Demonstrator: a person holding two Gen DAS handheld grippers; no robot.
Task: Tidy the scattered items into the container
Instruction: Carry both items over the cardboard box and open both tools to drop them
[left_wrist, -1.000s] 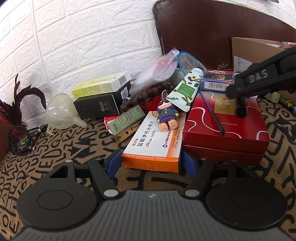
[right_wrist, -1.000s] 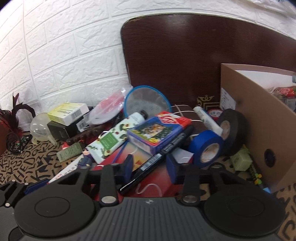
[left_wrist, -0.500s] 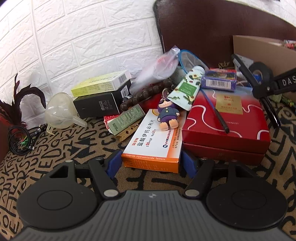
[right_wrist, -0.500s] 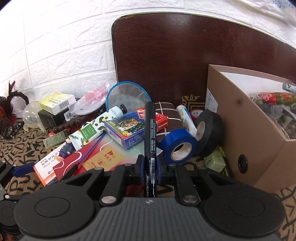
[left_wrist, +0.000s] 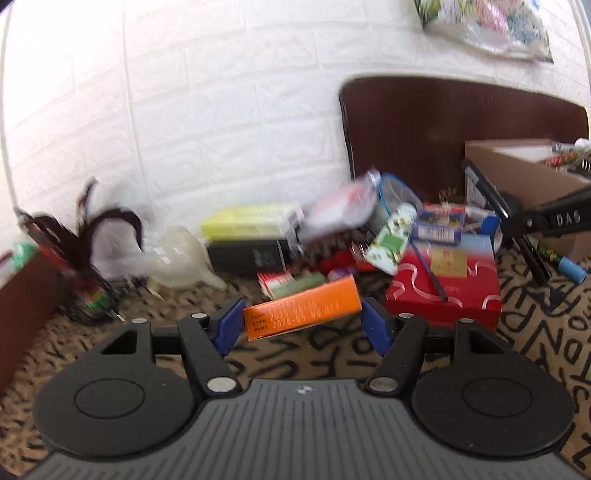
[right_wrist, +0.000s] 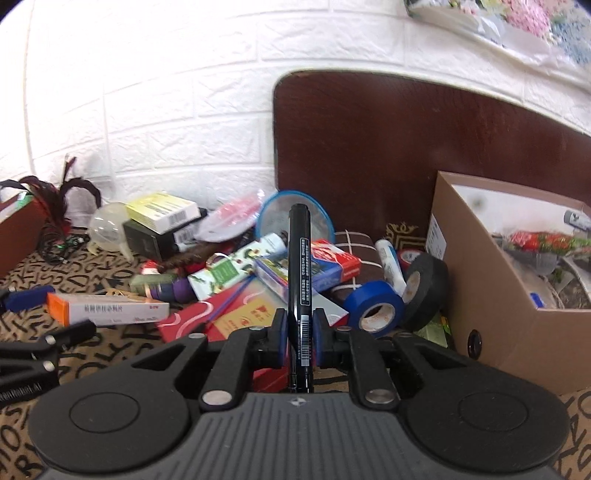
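Observation:
My left gripper (left_wrist: 303, 325) is shut on the orange end of a white and orange medicine box (left_wrist: 303, 314), which hangs tilted above the patterned cloth. From the right wrist view the same medicine box (right_wrist: 107, 310) shows at the left. My right gripper (right_wrist: 300, 332) is shut on a black marker (right_wrist: 298, 266) that stands straight up between the blue pads. In the left wrist view the right gripper (left_wrist: 517, 225) holds the marker (left_wrist: 491, 199) beside the open cardboard container (left_wrist: 517, 166). The container (right_wrist: 498, 295) stands to the right, with several items inside.
A red gift box (left_wrist: 443, 291) carries a card box (right_wrist: 314, 266) and a green-patterned tube (right_wrist: 229, 273). Blue tape (right_wrist: 373, 306) and black tape (right_wrist: 424, 288) lie by the container. A funnel (left_wrist: 177, 258), a yellow box (left_wrist: 251, 221) and feathers (left_wrist: 92, 229) sit left; a dark board (right_wrist: 369, 147) leans behind.
The left gripper has raised the medicine box off the cloth and drawn back. The right gripper closed on the marker, which swung from slanted to upright, and lifted it.

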